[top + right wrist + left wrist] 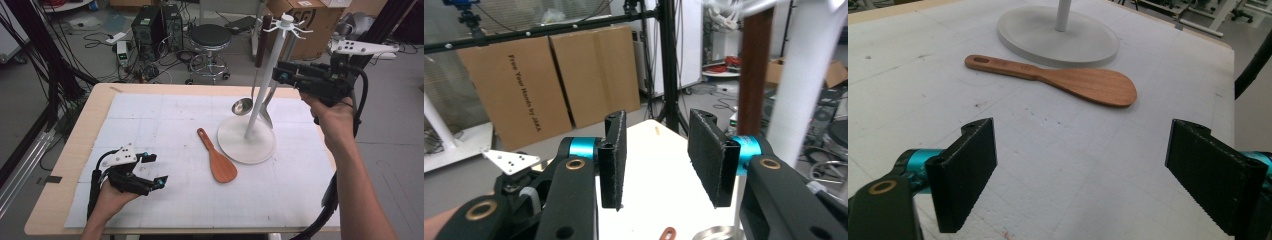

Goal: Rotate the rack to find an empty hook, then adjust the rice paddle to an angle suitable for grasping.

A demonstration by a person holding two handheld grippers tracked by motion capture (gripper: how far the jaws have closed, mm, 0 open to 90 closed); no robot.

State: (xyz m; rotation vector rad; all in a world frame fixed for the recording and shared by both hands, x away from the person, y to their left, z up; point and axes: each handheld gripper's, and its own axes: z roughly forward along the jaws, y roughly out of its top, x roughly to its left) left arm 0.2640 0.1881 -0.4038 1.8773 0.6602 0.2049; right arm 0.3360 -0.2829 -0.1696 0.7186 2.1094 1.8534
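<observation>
A white utensil rack [267, 75] stands on a round base [246, 140] at the table's right. A metal ladle [242, 106] with a dark brown handle hangs from it, and a second utensil hangs behind the pole. A wooden spatula [216, 157] lies flat just left of the base. My right gripper [276, 74] is held high beside the pole, open, with nothing between its pads; its own view puts the brown handle [755, 75] and the pole [806, 75] just right of the gripper [656, 160]. My left gripper [156, 170] rests low at the front left, open and empty, facing the spatula [1058, 80] and base [1058, 35].
A white foam mat [150, 125] covers most of the wooden table. Beyond the far edge are a black stool [210, 37], computer towers [155, 25], floor cables and cardboard boxes [305, 20]. Black frame poles rise at the left and right.
</observation>
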